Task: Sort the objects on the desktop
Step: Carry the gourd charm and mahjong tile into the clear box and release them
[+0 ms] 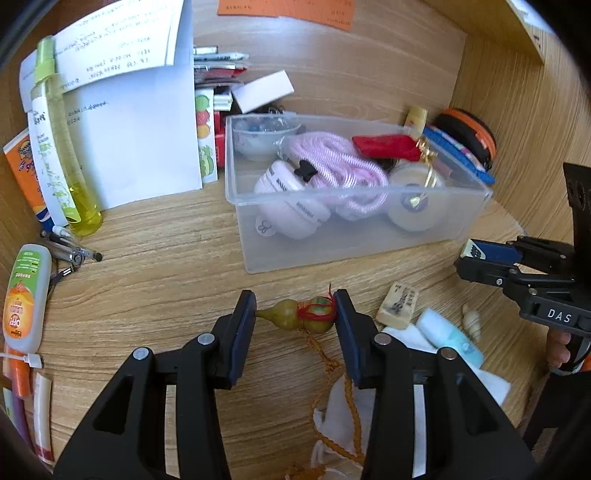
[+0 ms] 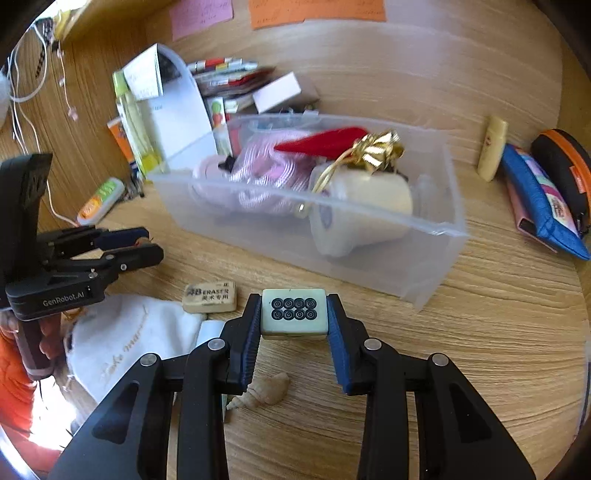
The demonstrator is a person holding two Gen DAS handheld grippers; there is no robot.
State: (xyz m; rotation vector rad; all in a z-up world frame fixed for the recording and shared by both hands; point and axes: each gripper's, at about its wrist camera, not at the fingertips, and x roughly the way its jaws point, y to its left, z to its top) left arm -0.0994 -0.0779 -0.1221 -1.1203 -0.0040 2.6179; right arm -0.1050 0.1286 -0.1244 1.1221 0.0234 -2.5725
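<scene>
Wooden desk [image 1: 155,280] carries a clear bin [image 1: 354,240] at twelve o'clock. Left gripper [image 1: 295,314] is clamped on a small gourd charm [image 1: 299,314]; right gripper [image 2: 294,314] pinches a mahjong tile [image 2: 294,314], both lifted before the bin.

Wood-grain desk [image 1: 177,280] enclosed by matching wood panels: a back panel [image 2: 424,55] bearing an orange note [image 2: 317,11] and a pink note [image 2: 201,16], and a side panel [image 1: 517,122] at right. Bright daylight falls from the left.
</scene>
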